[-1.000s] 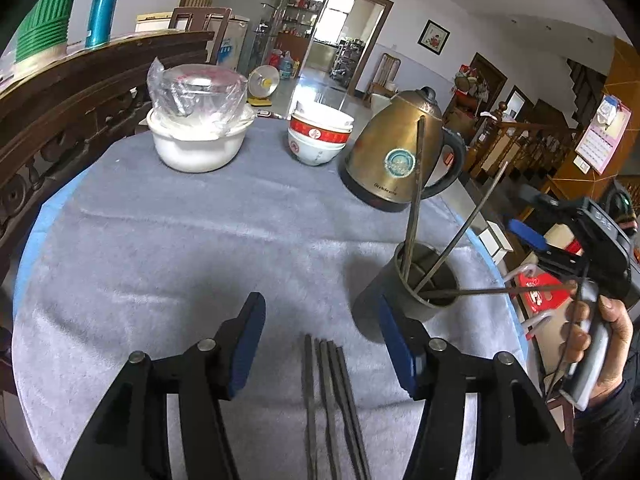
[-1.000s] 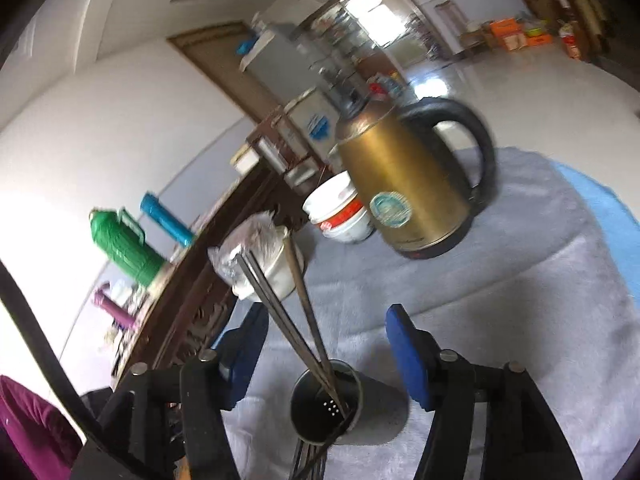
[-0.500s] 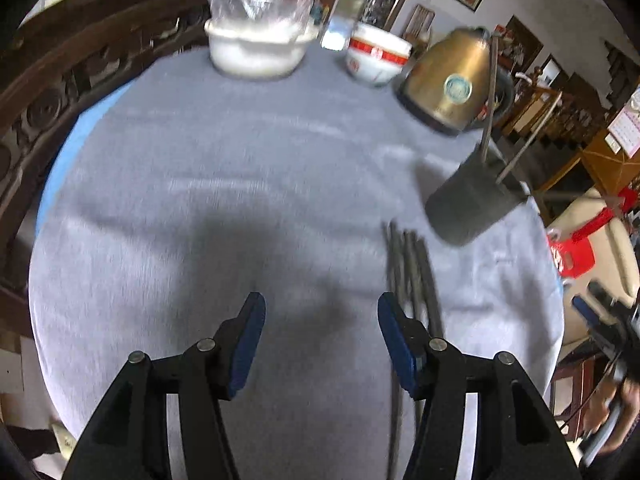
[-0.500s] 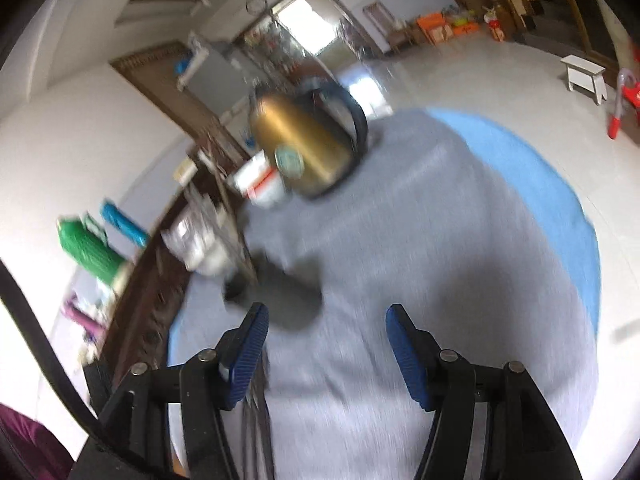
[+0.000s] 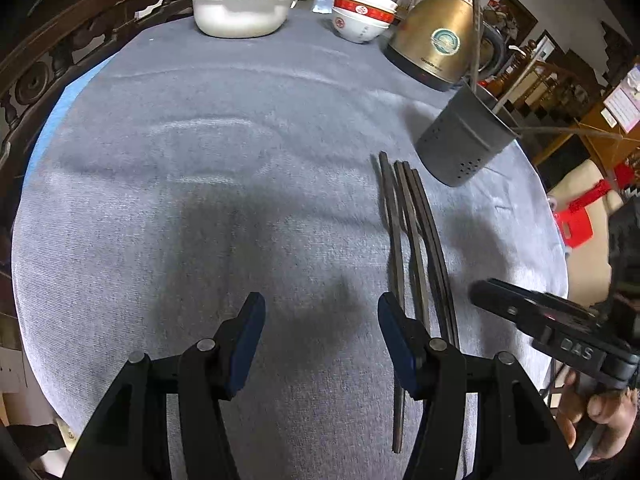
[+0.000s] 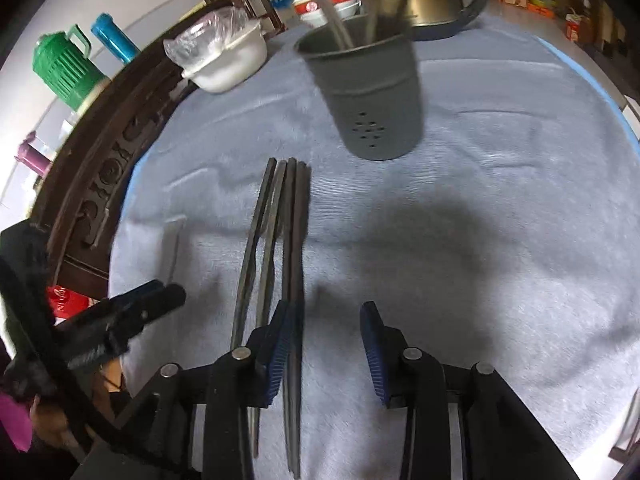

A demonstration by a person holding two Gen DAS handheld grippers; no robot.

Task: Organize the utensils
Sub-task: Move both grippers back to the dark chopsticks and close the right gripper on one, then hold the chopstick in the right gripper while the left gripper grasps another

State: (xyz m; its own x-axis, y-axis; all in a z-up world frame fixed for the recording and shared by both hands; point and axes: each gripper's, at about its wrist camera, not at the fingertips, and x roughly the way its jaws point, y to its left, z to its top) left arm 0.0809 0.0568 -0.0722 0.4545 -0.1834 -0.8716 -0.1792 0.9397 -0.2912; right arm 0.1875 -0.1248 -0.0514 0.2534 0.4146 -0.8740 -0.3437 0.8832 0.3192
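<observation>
Grey cloth (image 5: 200, 152) covers the round table, and both claws hang over it, tipped steeply down. Four dark chopsticks (image 6: 294, 240) lie side by side on the cloth, running away from the claws toward a grey utensil holder (image 6: 372, 92) that stands just past their far tips; a few more sticks lean out of its mouth. The right gripper (image 6: 326, 344) has just been closing its jaws, yet they are still parted — the rightmost of the chopsticks passes just inside its left pad, the rest lie to the left of that pad, and nothing is pinched between the blue pads. Whether the pad actually touches that stick I cannot tell. The left gripper (image 5: 320, 332) stands about half open and empty, with bare cloth between its fingers; the same chopsticks (image 5: 412, 248) run just beside its right finger and under it, and the holder (image 5: 464, 136) sits ahead and to its right. Beyond the holder stands a brass-coloured kettle (image 5: 436, 44), further left a red-and-white bowl (image 5: 362, 20) and a white pot (image 5: 240, 10) with plastic film over it. From the left claw's view the other claw shows at the right edge, a hand (image 5: 600, 416) gripping its handle.
</observation>
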